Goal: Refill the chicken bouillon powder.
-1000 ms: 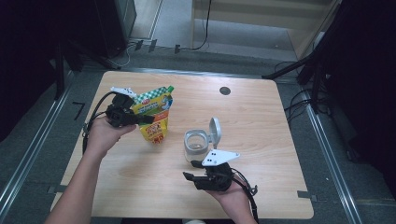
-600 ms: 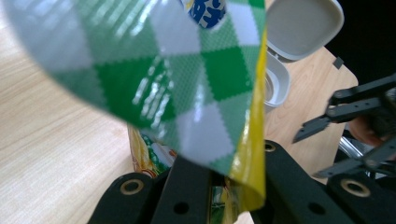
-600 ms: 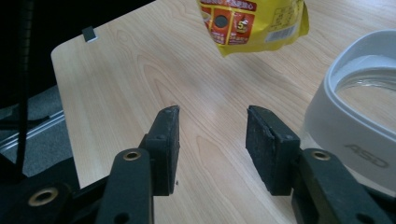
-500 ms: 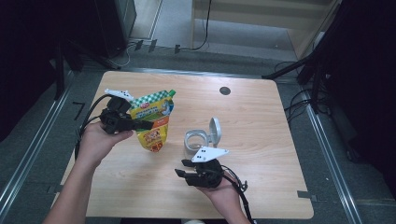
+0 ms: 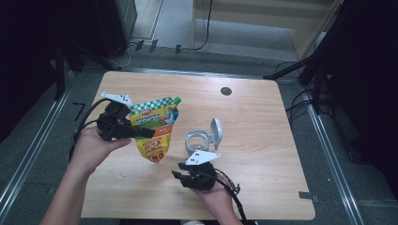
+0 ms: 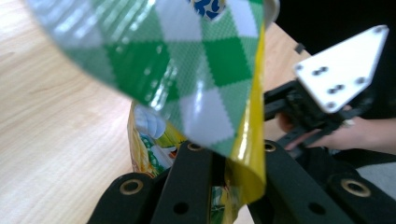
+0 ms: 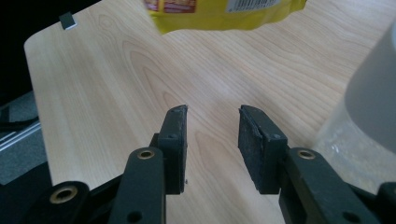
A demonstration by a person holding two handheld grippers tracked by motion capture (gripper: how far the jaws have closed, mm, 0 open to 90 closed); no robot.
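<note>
A yellow pouch point(image 5: 155, 133) with a green checked top and a green cap hangs over the left part of the wooden table point(image 5: 263, 122). My left gripper point(image 5: 143, 133) is shut on its upper edge. In the left gripper view the two jaws pinch the pouch point(image 6: 187, 70) at its yellow seam. A clear jar point(image 5: 196, 141) with its flip lid point(image 5: 216, 129) open stands at mid-table. My right gripper point(image 5: 176, 175) is near the front edge, just in front of the jar. Its jaws point(image 7: 212, 126) have just been closing, and nothing is between them.
A round dark cable hole point(image 5: 226, 91) sits in the far part of the tabletop. In the right gripper view the pouch's bottom point(image 7: 224, 11) hangs ahead and the jar wall point(image 7: 373, 98) stands close on the right. Dark stands and cables surround the table.
My left gripper has carried the pouch nearer and up off the table, so it now hangs more upright. My right gripper has shifted left along the front edge.
</note>
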